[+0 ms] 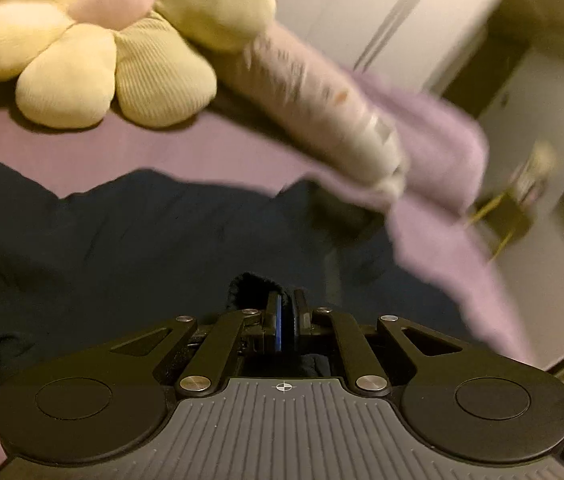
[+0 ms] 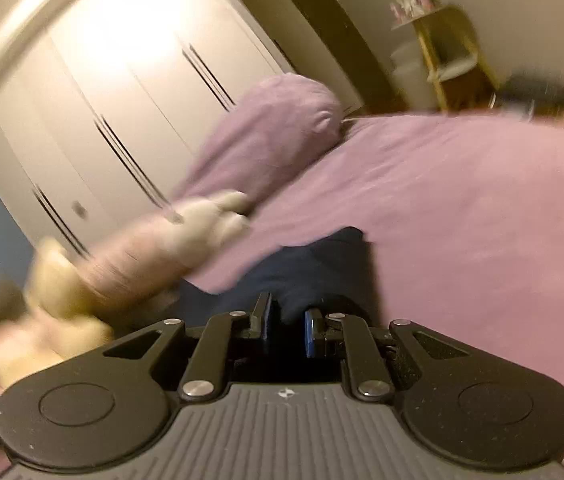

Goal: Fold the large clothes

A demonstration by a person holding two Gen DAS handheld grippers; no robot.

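Note:
A dark navy garment [image 1: 142,232] lies spread on the purple bed sheet [image 1: 202,152]. My left gripper [image 1: 285,308] is shut on a fold of the navy garment, with cloth bunched over its fingertips. In the right wrist view the same garment [image 2: 306,268] lies on the purple sheet [image 2: 462,220] right in front of my right gripper [image 2: 287,314]. The right jaws stand a little apart with dark cloth between them; whether they pinch it is not clear.
A yellow flower-shaped cushion [image 1: 94,40] and a long pale plush toy [image 1: 322,108] lie at the head of the bed, beside a purple pillow [image 2: 274,132]. White wardrobe doors [image 2: 122,92] stand behind. A small wooden shelf [image 2: 442,48] is beyond the bed.

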